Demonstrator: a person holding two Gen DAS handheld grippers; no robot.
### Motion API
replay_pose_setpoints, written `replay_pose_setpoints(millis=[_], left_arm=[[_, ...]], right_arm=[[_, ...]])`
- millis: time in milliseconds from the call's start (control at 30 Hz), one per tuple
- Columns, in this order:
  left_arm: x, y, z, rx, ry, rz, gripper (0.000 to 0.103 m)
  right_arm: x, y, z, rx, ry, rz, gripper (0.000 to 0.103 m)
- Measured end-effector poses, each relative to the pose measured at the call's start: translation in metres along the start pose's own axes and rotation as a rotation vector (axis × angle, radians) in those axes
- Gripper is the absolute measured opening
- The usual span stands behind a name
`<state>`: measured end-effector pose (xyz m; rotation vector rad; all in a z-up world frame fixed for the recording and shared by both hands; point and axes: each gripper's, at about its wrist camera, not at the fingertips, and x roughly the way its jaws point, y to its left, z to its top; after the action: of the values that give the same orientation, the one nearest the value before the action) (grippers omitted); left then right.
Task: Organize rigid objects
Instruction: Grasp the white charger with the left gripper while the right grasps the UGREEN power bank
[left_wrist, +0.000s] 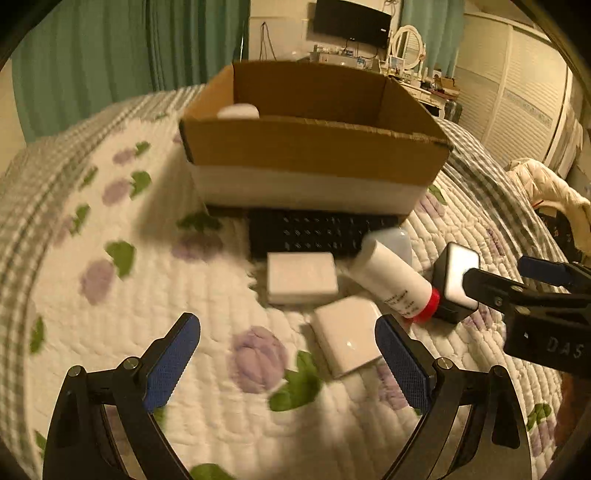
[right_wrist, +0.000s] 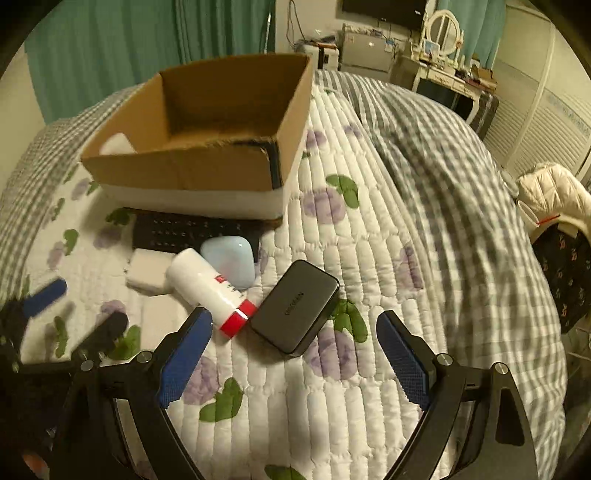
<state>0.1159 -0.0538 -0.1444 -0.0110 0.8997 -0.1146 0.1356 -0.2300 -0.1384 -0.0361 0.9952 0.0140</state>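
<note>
Black charger (right_wrist: 294, 307) just ahead of open right gripper (right_wrist: 294, 341)

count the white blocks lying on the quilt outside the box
2. One white block lies just in front of the black remote; the other white block lies nearer the left gripper. More may be hidden.

The cardboard box (left_wrist: 314, 155) wall hides most of a white object (left_wrist: 238, 110) inside; the remote (right_wrist: 177, 230) is blurred.
</note>
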Motion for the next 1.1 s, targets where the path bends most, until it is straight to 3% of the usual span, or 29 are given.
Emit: replay_pose_setpoints(millis=[200, 367, 400, 433, 467, 533, 767, 1100], left_arm=[[0.013, -0.025, -0.007, 0.003, 0.050, -0.043, 0.097], [0.034, -0.041, -0.011, 0.013, 0.105, -0.019, 0.096], [0.040, -0.042, -0.011, 0.009, 0.117, 0.012, 0.091], [0.044, -0.042, -0.011, 0.001, 0.122, 0.048, 0.081], [0.046, -0.041, -0.011, -0.006, 0.125, 0.061, 0.078], [0.043, -0.040, -0.011, -0.018, 0.110, 0.023, 0.059], [0.016, -0.023, -0.013, -0.026, 0.057, 0.014, 0.053], [-0.012, 0.006, 0.009, -0.029, -0.028, 0.068, 0.052]], right_arm=[[0.006, -0.013, 0.002, 0.048, 0.009, 0.009, 0.091], [0.005, -0.026, 0.002, 0.101, 0.007, 0.013, 0.091], [0.005, -0.027, 0.001, 0.102, 0.005, 0.008, 0.091], [0.004, -0.029, 0.001, 0.102, 0.003, 0.002, 0.091], [0.004, -0.031, 0.001, 0.105, 0.002, -0.005, 0.091], [0.005, -0.036, 0.000, 0.114, 0.007, -0.010, 0.091], [0.020, -0.041, 0.000, 0.170, 0.045, 0.016, 0.091], [0.053, -0.016, 0.009, 0.181, 0.100, 0.038, 0.086]])
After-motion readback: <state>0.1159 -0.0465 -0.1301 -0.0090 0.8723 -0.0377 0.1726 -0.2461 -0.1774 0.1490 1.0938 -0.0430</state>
